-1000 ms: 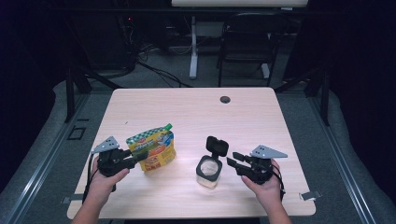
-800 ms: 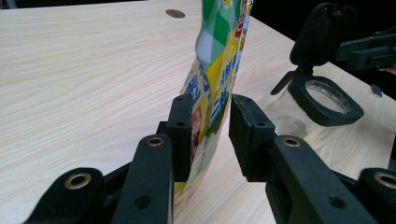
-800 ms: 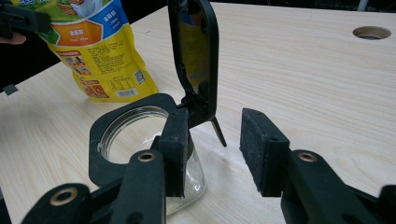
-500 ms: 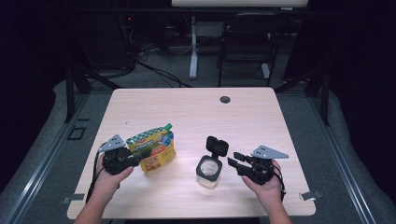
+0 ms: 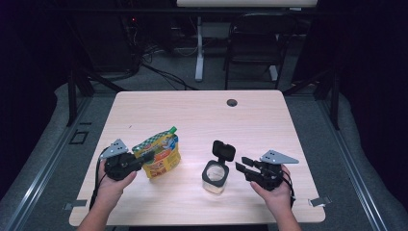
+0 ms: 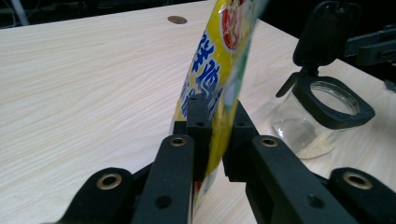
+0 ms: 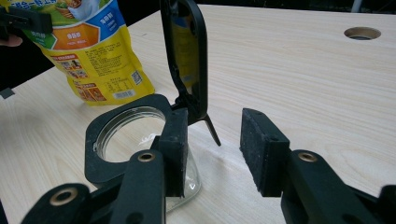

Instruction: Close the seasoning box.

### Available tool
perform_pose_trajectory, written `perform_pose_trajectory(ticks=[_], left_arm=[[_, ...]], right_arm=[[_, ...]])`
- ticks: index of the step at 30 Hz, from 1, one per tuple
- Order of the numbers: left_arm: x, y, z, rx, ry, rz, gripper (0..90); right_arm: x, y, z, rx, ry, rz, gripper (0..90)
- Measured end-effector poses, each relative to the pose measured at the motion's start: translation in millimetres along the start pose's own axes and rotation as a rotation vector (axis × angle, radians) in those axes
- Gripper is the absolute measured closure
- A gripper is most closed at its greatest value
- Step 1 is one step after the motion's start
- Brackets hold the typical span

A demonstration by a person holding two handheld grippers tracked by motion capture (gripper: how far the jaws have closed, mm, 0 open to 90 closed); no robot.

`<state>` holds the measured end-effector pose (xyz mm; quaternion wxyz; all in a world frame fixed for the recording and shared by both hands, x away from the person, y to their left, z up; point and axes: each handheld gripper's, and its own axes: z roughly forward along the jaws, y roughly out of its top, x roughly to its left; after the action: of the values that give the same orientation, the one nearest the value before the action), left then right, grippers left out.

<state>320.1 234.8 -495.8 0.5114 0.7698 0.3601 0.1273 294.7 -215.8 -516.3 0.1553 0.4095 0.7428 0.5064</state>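
A yellow snack pouch [image 5: 161, 156] with a green top corner stands on the table [image 5: 192, 115] at the left. My left gripper [image 5: 146, 156] has just been closing on it, and its pads now pinch the pouch's [image 6: 219, 70] side edge. At the right stands a clear glass jar [image 5: 214, 175] with a black rim, a little pale powder at its bottom, and its black flip lid [image 5: 223, 150] raised. My right gripper [image 5: 242, 166] is just right of the jar, open, with nothing between its jaws [image 7: 215, 144]; its left pad sits by the lid hinge.
A round cable hole [image 5: 232, 102] is set in the table's far side. Behind the table are a chair [image 5: 255, 43], cables and dark floor. Bare tabletop lies between and beyond the pouch and jar.
The left gripper's jaws have closed onto the pouch's edge. The right gripper, the jar and the pouch stay where they were.
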Motion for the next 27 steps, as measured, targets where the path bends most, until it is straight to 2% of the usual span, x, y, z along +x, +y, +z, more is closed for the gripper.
perform_pose_trajectory(ticks=[7,16,21,27], left_arm=[[-6.6,1.0,0.1,0.005,0.008,0.011,87.4],[-12.4,-1.6,-3.8,0.001,0.007,-0.023,89.3],[-14.6,-4.9,-15.3,0.022,-0.004,0.002,89.4],[-11.4,-10.8,-28.7,0.03,-0.034,-0.009,89.1]], right_arm=[[0.2,0.3,1.2,-0.008,0.002,0.001,62.3],[-2.8,0.5,0.8,-0.011,0.01,0.008,62.3],[-2.8,0.8,1.8,-0.011,0.009,0.011,62.3],[-2.1,1.1,2.7,-0.014,0.008,0.011,62.3]])
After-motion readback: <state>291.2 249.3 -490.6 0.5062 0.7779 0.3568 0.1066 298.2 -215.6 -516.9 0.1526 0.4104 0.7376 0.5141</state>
